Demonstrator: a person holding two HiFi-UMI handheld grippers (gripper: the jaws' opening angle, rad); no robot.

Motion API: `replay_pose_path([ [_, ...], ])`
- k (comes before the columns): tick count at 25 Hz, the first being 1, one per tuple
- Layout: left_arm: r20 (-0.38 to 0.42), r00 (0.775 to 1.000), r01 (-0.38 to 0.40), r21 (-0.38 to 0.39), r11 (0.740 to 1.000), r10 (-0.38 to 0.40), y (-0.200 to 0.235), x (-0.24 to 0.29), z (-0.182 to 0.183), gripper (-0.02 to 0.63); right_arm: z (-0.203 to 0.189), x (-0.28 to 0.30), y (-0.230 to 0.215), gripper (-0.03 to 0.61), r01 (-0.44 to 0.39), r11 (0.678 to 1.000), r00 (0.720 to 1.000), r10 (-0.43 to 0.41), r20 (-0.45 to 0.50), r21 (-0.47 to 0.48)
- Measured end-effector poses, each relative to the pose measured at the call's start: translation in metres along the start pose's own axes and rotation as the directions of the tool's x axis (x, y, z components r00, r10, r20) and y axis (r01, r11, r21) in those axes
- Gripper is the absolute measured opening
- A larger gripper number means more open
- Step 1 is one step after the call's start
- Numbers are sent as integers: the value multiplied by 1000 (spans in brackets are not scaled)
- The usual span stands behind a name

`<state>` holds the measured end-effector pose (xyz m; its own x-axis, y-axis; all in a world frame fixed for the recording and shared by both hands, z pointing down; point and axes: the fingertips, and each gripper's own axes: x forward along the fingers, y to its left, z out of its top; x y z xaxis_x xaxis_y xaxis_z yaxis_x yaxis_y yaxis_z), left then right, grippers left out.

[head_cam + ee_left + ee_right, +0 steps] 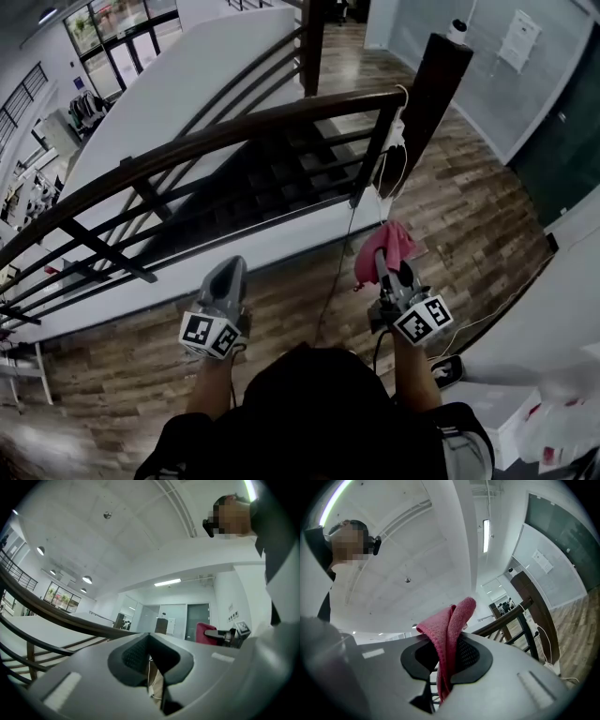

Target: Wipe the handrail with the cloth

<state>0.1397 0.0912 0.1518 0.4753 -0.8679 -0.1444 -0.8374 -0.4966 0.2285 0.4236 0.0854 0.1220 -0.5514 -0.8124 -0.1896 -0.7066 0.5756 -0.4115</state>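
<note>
Right gripper (pixel 382 272) is clamped on the pink cloth (pixel 386 244), left gripper (pixel 228 272) pinched shut and empty, and the handrail (pixel 234 133) runs crosswise ahead of both, untouched, its right end nearest the cloth.
</note>
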Motion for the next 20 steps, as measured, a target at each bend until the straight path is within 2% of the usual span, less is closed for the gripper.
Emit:
replay_pose_path([
  [4,-31,999,19,9,1000,-19,10,1,-4,-2,-7,7,10,46,16,1000,1000,-16,2,0],
  [7,-40,999,18,-12,1000,-19,17,7,-10,-2,-7,4,7,46,35,999,999,-35,-3,-26],
  [12,-17,999,43,-5,999,-43,7,32,-11,-2,9,6,-30,46,58,998,998,-57,17,-33],
  [15,-13,999,30,3,1000,-30,0,55,-13,-2,21,13,-49,46,42,998,999,-40,31,-45],
  [20,10,1000,16,24,1000,-16,-26,105,-17,-2,35,22,-98,46,17,998,1000,-17,1,-58],
])
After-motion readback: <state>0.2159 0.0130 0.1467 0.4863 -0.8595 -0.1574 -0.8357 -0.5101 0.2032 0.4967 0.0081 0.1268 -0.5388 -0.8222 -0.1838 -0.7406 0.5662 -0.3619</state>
